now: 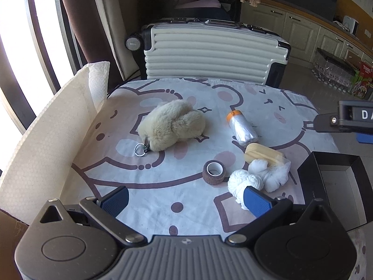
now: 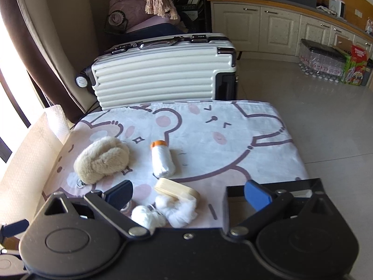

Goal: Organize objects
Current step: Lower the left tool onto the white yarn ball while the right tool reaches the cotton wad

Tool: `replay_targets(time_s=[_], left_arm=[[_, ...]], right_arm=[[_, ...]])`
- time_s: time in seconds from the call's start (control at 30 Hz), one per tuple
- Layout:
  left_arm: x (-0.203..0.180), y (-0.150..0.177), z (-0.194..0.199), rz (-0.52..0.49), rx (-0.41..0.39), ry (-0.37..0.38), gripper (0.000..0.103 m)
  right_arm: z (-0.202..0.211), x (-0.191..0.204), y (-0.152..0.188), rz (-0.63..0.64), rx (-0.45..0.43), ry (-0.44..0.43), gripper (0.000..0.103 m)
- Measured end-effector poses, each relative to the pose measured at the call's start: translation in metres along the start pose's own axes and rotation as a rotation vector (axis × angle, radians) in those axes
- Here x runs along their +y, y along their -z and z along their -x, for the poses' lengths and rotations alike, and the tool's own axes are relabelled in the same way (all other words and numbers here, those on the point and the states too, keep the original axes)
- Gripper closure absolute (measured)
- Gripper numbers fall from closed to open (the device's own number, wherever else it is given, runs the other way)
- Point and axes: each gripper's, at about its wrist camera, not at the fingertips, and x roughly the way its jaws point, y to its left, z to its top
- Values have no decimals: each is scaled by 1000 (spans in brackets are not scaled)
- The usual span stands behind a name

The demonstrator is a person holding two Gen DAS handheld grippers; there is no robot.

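both tools gape wide, empty; white yarn ball (image 1: 244, 182) touches the left tool (image 1: 186, 201).

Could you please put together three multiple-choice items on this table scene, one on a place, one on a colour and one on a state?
1. Where is the black box on the table?
A. At its right edge
B. Beside the paper towel roll
C. On the suitcase

2. What colour is the cap of the plastic-bag roll?
A. Green
B. Orange
C. Black

3. How do the left gripper and right gripper stand?
A. Both open, holding nothing
B. Left shut on the plush keychain
C. Right shut on the tape roll

Answers: 1 A, as the box sits on the right side, past the cotton bundles. 2 B, as its end cap shows orange in both views. 3 A, as each gripper's blue pads stand wide apart with nothing between them.
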Motion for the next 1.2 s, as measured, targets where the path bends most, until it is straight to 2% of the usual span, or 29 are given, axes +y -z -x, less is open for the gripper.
replay_targets(time_s=[0.07,0.13,0.33,0.43,0.57,0.7,0.83,1.2], left_arm=[[0,-3,-5,1,4,8,1],[0,-7,-12,-2,15,16,2],[-5,-15,-37,47,93,77,6],[-7,-16,-52,77,129,83,11],[-3,-18,-67,193,164,138,21],[-2,-17,-80,340,187,209,28],[-2,-9,-97,469,251,277,33],[-1,-6,-118,537,302,285,31]], right_arm=[[-11,0,1,-20,10,-18,3],[-24,-2,2,-48,31,-40,15],[-61,-11,6,-147,107,-86,33],[-75,-15,8,-180,141,-96,37],[-92,-21,10,-210,180,-99,44],[-106,-24,13,-229,214,-105,55],[-117,-23,14,-216,241,-100,66],[-140,-16,21,-80,298,-44,72]])
